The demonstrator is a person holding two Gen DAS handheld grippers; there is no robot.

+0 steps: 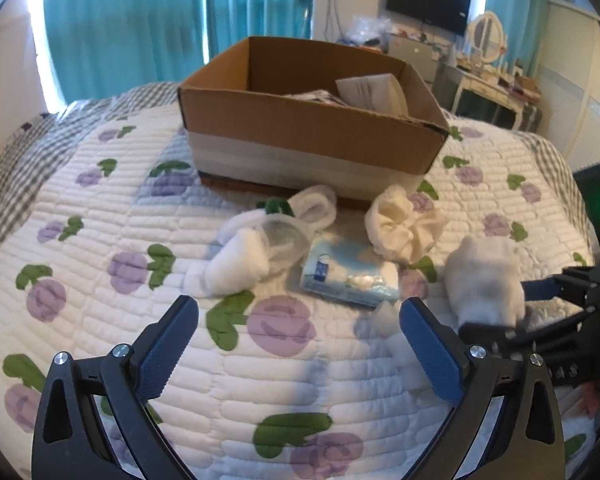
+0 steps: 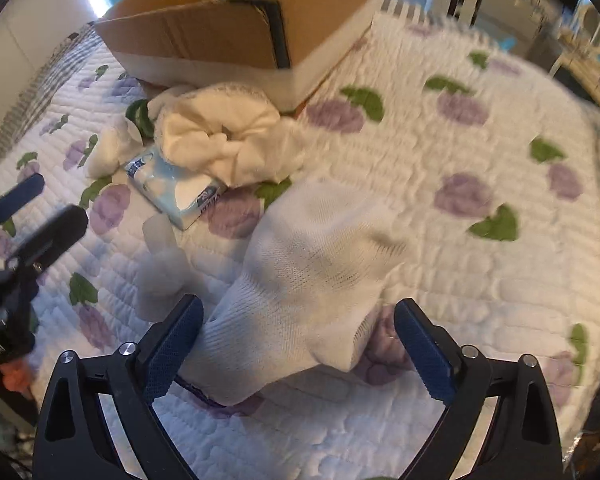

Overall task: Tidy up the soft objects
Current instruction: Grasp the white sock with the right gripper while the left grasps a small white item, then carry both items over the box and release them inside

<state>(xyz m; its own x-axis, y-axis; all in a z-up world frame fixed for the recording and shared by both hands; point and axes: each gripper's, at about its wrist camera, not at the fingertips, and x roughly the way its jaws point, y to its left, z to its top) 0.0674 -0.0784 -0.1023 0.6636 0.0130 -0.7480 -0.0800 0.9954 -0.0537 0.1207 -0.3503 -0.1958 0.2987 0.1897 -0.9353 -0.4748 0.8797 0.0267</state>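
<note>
On the flowered quilt (image 1: 100, 208) lie several soft things in front of an open cardboard box (image 1: 312, 140): a rolled white sock (image 1: 240, 268), a blue tissue pack (image 1: 348, 276), a crumpled cream cloth (image 1: 404, 224) and a white knit sock (image 1: 484, 280). My left gripper (image 1: 300, 308) hangs open over bare quilt, just short of the tissue pack. My right gripper (image 2: 298, 306) points steeply down with the white knit sock (image 2: 312, 260) between its jaws. The left pad touches the cuff while the right pad stands apart from it.
The box (image 2: 220, 36) holds papers and stands close behind the pile. A green band (image 1: 278, 206) and a clear plastic piece (image 1: 284, 236) lie by the rolled sock. A small white puff (image 2: 160, 272) sits left of the knit sock. Teal curtains and a dresser stand beyond the bed.
</note>
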